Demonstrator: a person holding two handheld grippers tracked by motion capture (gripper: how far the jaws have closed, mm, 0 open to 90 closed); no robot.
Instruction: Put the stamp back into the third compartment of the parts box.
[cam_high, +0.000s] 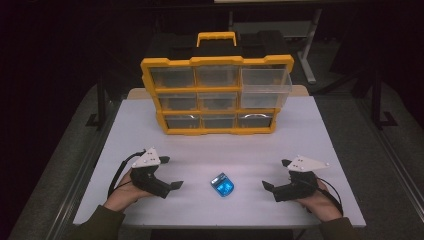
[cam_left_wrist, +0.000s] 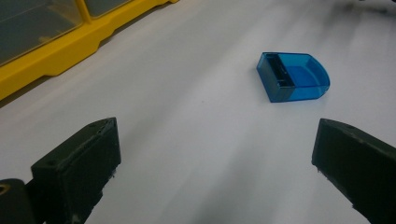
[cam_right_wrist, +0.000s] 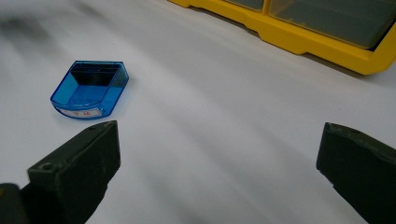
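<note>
The small blue box lies alone on the white table, midway between my tongs, with bare tabletop all around it. The yellow drawer organizer stands well behind. My left gripper and right gripper rest low, jaws wide, pointing inward.

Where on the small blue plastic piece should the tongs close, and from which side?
Probably across the blue piece's two straight side walls, coming from above: it lies flat and low on the table, apart from both open tongs, so a sideways approach would likely just push it.
</note>
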